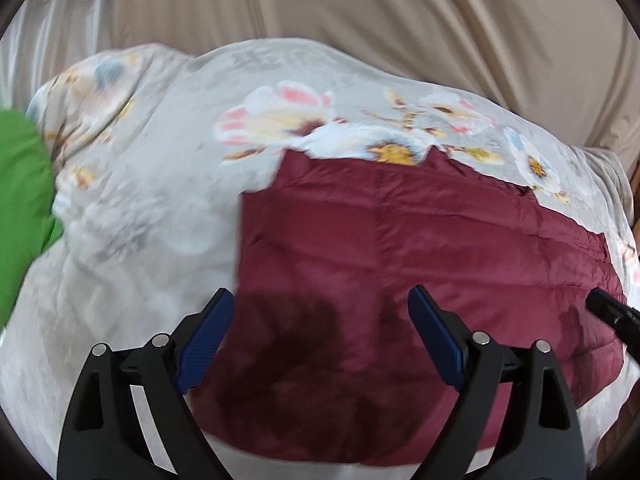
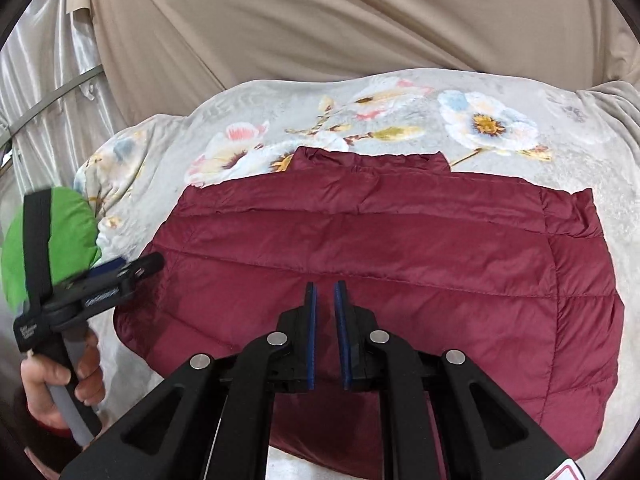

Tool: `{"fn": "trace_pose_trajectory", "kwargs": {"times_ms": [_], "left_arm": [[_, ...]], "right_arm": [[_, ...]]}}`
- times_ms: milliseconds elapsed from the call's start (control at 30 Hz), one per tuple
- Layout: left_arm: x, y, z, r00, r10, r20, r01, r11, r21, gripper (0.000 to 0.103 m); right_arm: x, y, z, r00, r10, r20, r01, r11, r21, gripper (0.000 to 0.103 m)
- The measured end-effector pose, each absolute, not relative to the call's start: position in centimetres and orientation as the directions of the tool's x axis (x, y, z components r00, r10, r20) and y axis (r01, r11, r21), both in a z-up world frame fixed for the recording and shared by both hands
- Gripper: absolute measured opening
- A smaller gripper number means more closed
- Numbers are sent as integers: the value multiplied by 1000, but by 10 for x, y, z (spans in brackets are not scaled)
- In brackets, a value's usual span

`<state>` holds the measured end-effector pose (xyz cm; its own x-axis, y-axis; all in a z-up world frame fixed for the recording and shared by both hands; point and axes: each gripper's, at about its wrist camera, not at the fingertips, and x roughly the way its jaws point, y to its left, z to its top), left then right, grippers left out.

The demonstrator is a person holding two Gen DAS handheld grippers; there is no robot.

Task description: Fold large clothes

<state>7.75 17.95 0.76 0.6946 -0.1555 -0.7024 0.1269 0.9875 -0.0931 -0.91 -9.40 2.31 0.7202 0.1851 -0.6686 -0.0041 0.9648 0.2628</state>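
A dark red quilted puffer jacket [image 1: 420, 248] lies flat on a floral blanket [image 1: 152, 184], collar at the far side; it also shows in the right wrist view [image 2: 380, 248]. My left gripper [image 1: 320, 300] is open and empty, hovering over the jacket's left part near its left edge. In the right wrist view the left gripper [image 2: 132, 268] sits at the jacket's left edge. My right gripper [image 2: 325, 284] hovers over the jacket's middle with its blue pads nearly together and nothing between them. Its tip [image 1: 608, 308] shows at the right in the left wrist view.
A green garment [image 1: 20, 208] lies on the blanket to the left, also seen in the right wrist view [image 2: 60, 240]. A beige curtain [image 2: 320, 20] hangs behind the bed. A wooden edge [image 1: 634, 176] shows at the far right.
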Motion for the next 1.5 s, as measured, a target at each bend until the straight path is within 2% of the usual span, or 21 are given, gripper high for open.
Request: {"fn": "trace_pose_trajectory", "kwargs": {"times_ms": [233, 467, 667, 700, 733, 767, 833, 867, 933, 967, 1000, 1067, 1200, 1333, 1500], "left_arm": [[81, 233, -13, 659, -149, -738, 33, 985, -170, 87], [93, 253, -38, 590, -277, -759, 21, 944, -328, 95], [100, 239, -38, 576, -326, -749, 78, 935, -346, 97], [102, 236, -38, 570, -353, -742, 95, 925, -367, 95], [104, 232, -37, 560, -393, -729, 122, 910, -397, 85], [106, 230, -36, 549, -425, -720, 140, 896, -422, 70], [110, 224, -36, 520, -481, -706, 169, 868, -466, 53], [111, 220, -34, 517, -487, -704, 179, 866, -467, 40], [109, 217, -27, 510, -526, -681, 204, 843, -498, 21], [107, 217, -22, 510, -539, -670, 210, 833, -511, 15], [105, 217, -17, 513, -552, -657, 219, 824, -522, 13], [101, 220, -5, 520, -588, -619, 240, 796, -555, 10], [95, 219, 21, 536, -632, -560, 288, 760, -582, 9], [86, 208, 50, 545, -677, -494, 358, 721, -593, 8], [77, 173, 84, 515, -737, -437, 478, 670, -567, 8]], "right_arm": [[12, -95, 24, 703, 216, -678, -1, 953, 302, 13], [60, -71, -8, 605, 253, -755, -28, 955, 296, 12], [69, -74, -35, 591, 319, -741, -48, 931, 362, 10], [69, -75, -37, 592, 326, -737, -48, 927, 371, 8], [69, -78, -39, 594, 337, -730, -48, 921, 386, 7], [69, -79, -40, 596, 344, -726, -48, 917, 395, 7], [69, -81, -42, 597, 358, -718, -50, 910, 412, 5], [70, -82, -42, 598, 365, -713, -53, 906, 419, 5], [71, -84, -43, 591, 379, -712, -58, 900, 431, 5], [72, -85, -42, 583, 383, -716, -60, 900, 432, 5], [72, -86, -38, 574, 379, -726, -48, 901, 432, 3], [70, -92, -23, 565, 381, -732, -38, 898, 437, 10], [72, -108, 5, 614, 334, -715, -50, 921, 386, 9], [110, -114, -20, 554, 362, -749, -37, 910, 413, 1], [123, -88, -39, 526, 422, -738, -157, 902, 403, 1]]}}
